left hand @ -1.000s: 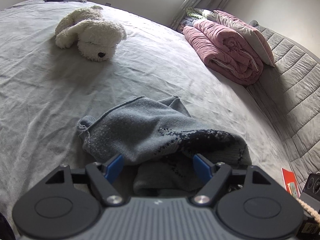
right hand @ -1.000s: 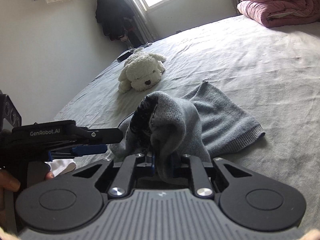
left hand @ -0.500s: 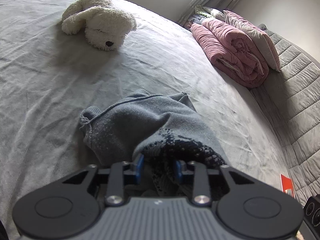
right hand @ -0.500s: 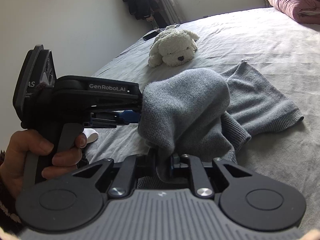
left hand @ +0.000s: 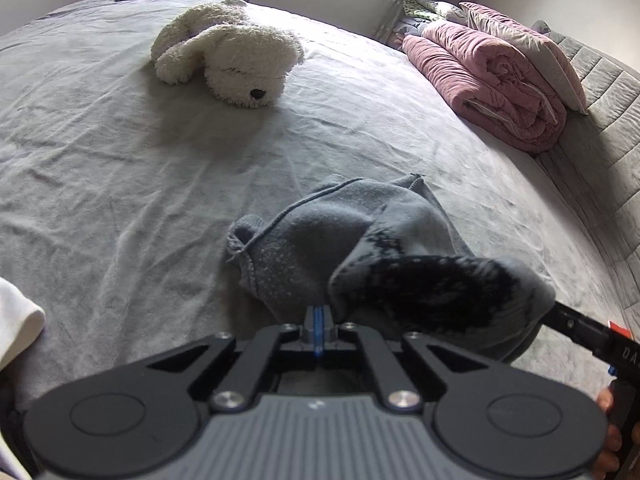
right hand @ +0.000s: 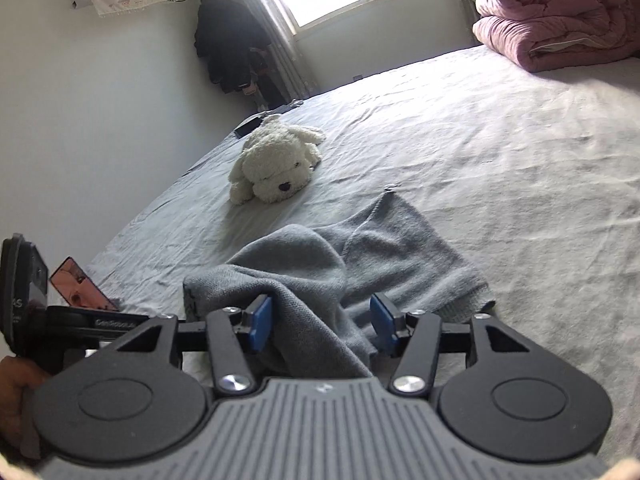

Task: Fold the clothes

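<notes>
Here the grey sweater [left hand: 316, 248] lies bunched on the bed [left hand: 120, 152], in front of both grippers, partly flat on the sheet and partly raised into a hump. The left gripper [left hand: 318, 330] has its blue pads pressed together with no gap showing; the knit sits right against its tips, but whether any cloth is caught between them cannot be told from this view. A dark-patterned fold of the sweater bulges up just right of those tips. The right gripper [right hand: 320, 322] stands wide apart, its two blue pads [right hand: 260, 322] on either side of a ridge of grey knit that runs between them toward the camera, gripping nothing. In the right wrist view the sweater [right hand: 380, 252] spreads away to a ribbed hem on the right. A white plush dog [left hand: 236, 60] lies farther up the bed, well apart from the sweater. A rolled pink quilt [left hand: 492, 80] rests near the headboard. A hand [right hand: 16, 392] holds the left tool's handle at the left edge of that view
</notes>
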`<action>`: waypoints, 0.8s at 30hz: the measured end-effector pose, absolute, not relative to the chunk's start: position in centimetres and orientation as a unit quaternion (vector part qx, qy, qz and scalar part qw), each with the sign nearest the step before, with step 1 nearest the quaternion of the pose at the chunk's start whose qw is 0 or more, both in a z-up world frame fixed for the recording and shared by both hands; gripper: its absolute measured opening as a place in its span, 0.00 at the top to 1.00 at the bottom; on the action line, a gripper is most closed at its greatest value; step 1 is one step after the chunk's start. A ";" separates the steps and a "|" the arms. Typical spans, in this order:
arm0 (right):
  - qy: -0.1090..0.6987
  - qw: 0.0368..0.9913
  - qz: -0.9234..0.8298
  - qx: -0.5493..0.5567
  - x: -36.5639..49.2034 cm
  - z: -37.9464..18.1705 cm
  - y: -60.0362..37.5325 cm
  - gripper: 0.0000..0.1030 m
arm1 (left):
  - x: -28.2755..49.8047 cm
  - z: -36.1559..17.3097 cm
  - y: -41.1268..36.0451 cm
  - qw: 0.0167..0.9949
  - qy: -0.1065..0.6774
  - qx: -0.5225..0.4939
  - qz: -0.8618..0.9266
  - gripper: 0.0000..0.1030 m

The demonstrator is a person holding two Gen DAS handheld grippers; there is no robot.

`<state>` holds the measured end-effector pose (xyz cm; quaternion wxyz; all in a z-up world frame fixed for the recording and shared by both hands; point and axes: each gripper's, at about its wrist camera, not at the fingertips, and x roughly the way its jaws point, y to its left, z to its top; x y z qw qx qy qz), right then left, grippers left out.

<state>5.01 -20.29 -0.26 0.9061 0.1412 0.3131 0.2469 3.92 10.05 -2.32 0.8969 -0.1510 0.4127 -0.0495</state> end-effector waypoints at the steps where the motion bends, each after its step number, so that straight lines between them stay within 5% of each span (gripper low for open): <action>1: 0.315 0.910 0.229 0.142 5.6 -0.8 -20.7 0.44 | 4.0 -2.5 10.3 0.897 0.413 -0.152 -0.046 1.00; 6: 0.344 0.901 0.179 0.194 7.6 -3.1 -22.9 0.43 | 4.7 -3.0 11.8 0.899 0.403 -0.166 -0.032 0.90; 8: 0.341 0.897 0.203 0.196 7.2 -2.4 -22.9 0.43 | 5.3 -3.4 12.2 0.896 0.404 -0.183 -0.028 0.65; 10: 0.326 0.903 0.220 0.172 6.7 -1.4 -22.4 0.42 | 5.9 -3.8 12.5 0.890 0.407 -0.205 -0.030 0.59; 16: 0.314 0.906 0.238 0.153 6.6 -0.3 -23.2 0.40 | 7.3 -5.3 12.5 0.885 0.401 -0.235 -0.019 0.60; 20: 0.317 0.905 0.244 0.146 7.1 -0.3 -24.4 0.34 | 7.5 -5.5 12.3 0.887 0.398 -0.234 -0.017 0.83; 24: 0.320 0.903 0.250 0.139 7.6 -0.3 -25.5 0.33 | 7.1 -4.8 12.0 0.897 0.389 -0.210 -0.001 0.88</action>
